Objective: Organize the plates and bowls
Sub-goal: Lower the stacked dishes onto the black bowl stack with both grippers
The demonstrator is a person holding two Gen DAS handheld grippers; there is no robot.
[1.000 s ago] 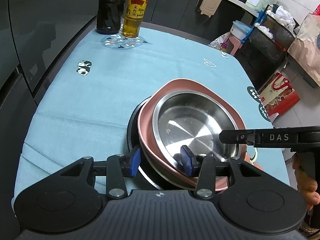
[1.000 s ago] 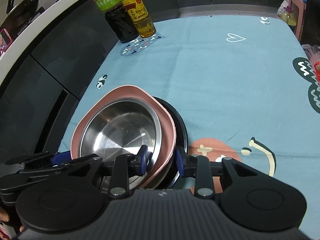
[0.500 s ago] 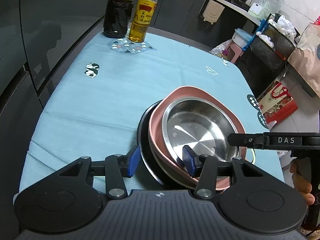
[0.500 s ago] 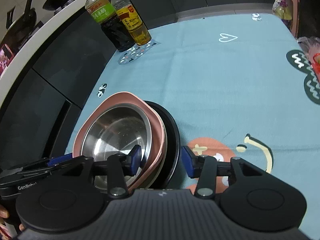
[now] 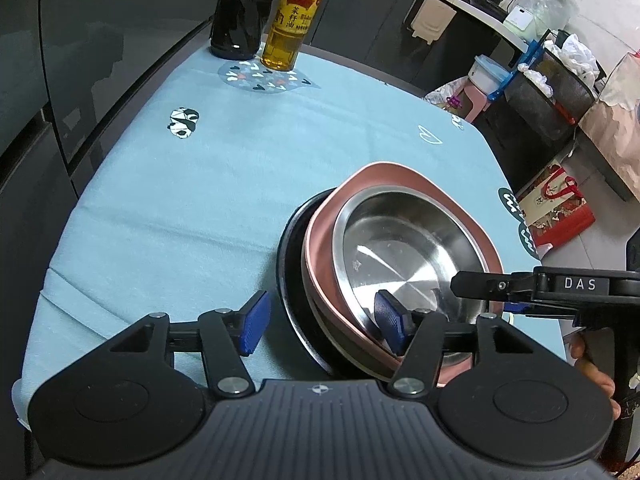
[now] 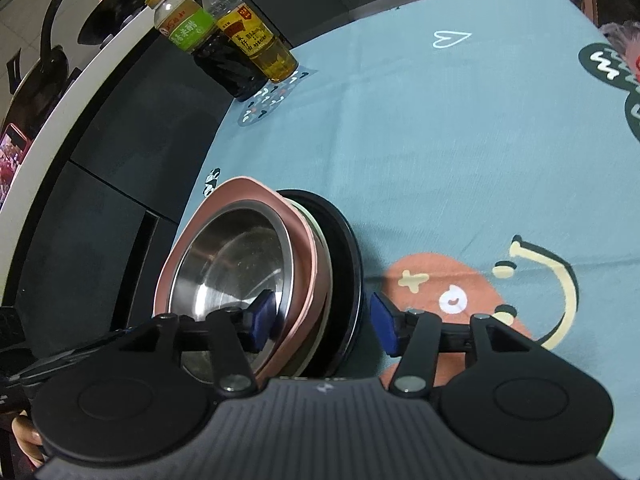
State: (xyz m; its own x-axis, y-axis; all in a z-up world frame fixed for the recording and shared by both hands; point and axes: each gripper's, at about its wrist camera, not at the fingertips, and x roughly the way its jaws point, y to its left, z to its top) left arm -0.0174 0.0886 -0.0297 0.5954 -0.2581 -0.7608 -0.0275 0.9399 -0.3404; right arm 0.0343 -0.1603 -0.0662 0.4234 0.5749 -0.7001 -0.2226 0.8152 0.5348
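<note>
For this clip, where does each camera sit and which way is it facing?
Left wrist: rides on the left hand-held gripper, angled down across the blue tablecloth at the left rim of the dish stack; its opening jaws straddle that rim; the right hand-held gripper and fingers show at right.
Right wrist: rides on the right hand-held gripper, angled down at the stack's right rim, opening jaws astride it; a fingertip shows at lower left.
Shared: the stack, the tablecloth, the two bottles.

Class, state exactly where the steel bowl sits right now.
In both wrist views the steel bowl nests inside the pink dish, stacked on a black plate near the tablecloth's front edge.
</note>
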